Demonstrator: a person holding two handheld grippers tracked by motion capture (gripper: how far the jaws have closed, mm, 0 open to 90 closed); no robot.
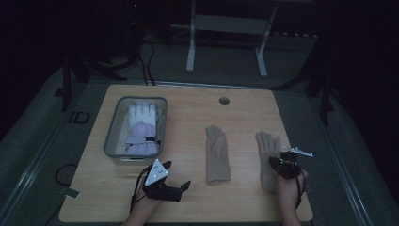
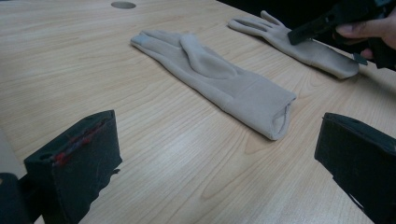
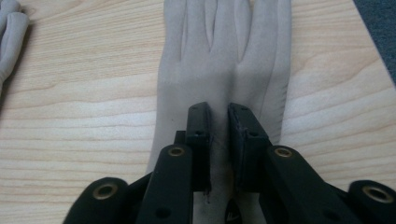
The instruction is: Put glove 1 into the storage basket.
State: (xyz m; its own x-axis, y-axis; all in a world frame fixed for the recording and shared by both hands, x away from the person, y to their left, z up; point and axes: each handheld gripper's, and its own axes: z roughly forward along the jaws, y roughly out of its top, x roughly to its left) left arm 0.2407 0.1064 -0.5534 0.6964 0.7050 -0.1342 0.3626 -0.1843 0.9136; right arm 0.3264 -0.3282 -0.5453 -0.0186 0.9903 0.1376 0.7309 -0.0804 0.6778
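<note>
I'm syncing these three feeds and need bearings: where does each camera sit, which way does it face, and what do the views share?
High view: above the person's side, looking forward and down on the table; both forearms enter below, bin left.
Left gripper view: on the left gripper, jaws wide apart, facing the middle glove.
Right gripper view: on the right gripper, jaws pinching the right glove.
Shared: both gloves appear in all three views.

Right gripper point(image 3: 218, 116) hides the beige glove point(image 3: 224, 60) palm from us; fingertips cut off at top edge; pinch contact unclear.
</note>
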